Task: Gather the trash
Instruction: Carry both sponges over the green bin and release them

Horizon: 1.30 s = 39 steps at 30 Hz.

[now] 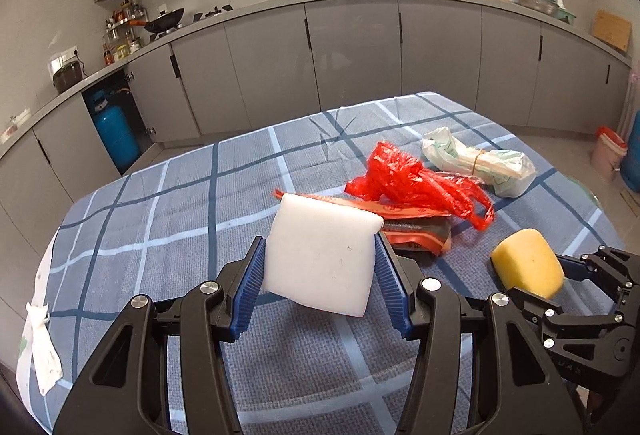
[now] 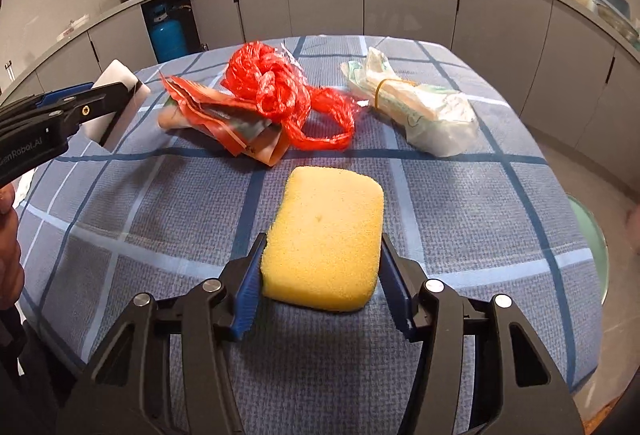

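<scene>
Left gripper (image 1: 320, 267) clamps a white foam block (image 1: 322, 255) above the table (image 1: 160, 235); right gripper (image 2: 320, 263) squeezes a yellow sponge (image 2: 324, 239). Mid-table sit a red net bag (image 2: 276, 87) and a crumpled wrapper (image 2: 224, 123), print unreadable. "enRobot.AI" shows on the left gripper's body.

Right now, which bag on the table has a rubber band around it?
The white plastic bag, farthest right. The red mesh bag and the orange wrapper have none.
</scene>
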Motion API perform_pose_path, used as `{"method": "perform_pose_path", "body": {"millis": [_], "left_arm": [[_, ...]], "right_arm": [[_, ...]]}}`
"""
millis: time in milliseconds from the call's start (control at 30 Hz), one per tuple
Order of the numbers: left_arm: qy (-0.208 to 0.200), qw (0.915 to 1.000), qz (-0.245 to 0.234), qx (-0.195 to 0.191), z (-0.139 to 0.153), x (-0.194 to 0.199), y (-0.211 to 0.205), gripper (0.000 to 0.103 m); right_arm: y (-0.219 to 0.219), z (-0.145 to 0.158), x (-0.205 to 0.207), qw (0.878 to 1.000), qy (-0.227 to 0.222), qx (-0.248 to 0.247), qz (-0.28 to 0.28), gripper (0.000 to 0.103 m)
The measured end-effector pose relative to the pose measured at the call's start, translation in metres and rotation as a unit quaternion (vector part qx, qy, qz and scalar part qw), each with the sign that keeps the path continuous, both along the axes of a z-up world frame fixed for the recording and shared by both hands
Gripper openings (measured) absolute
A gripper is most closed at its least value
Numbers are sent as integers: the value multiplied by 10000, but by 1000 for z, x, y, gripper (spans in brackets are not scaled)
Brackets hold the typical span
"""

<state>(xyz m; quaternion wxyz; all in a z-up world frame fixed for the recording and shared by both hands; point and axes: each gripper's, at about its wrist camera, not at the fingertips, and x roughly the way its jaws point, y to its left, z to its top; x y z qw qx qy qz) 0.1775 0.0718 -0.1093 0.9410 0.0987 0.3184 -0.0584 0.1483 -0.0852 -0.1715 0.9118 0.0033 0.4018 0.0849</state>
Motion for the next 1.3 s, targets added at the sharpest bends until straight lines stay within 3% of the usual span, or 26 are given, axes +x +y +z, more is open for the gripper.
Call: {"method": "perform_pose_path", "body": {"millis": [300,600,1067,1300], "left_arm": [[-91,9997,-218,81,13,-1,-32,54],[-319,9967,-717,213,31,4,-84,54],[-602,9810,-1801,401,43,7,-198,54],[-494,9718,-2277,358,38,15,-253,54]], "right_arm": [[-20,22,-9,9990,-369,54,-232,54],[-68,35,-8,9953,-629,188,-709,54],[-177,36,-11,9799,-781,183,-1824,54],[-230,24,-12,9708,-728,145,-2281,54]]}}
